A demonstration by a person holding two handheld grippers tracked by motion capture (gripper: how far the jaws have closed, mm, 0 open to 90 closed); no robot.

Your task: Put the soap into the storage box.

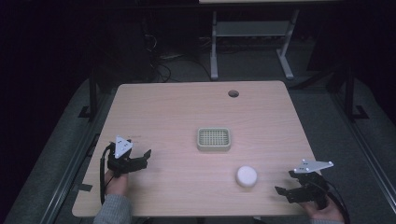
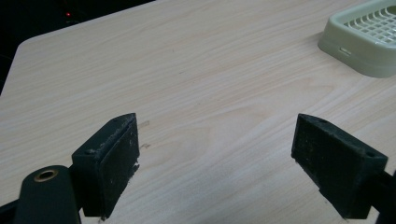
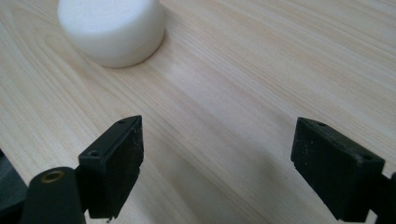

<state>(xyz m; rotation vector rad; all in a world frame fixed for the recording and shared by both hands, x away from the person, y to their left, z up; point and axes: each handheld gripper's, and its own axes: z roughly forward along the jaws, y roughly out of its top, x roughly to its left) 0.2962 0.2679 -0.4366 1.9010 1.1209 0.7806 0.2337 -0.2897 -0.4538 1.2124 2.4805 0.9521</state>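
In the high view there are one white round block [image 1: 246, 176], one pale green slotted tray [image 1: 214, 139] and two grippers on the light wooden surface [image 1: 187, 112]. The left gripper [image 1: 145, 156] and the right gripper [image 1: 280, 190] sit at the near corners, the block nearer the right one. The room around is dark, with one grey desk frame [image 1: 252, 42] behind.

In the left gripper view the jaws stand wide apart over bare wood, the tray at top right.

In the right gripper view the jaws are spread and empty, the block ahead to the left
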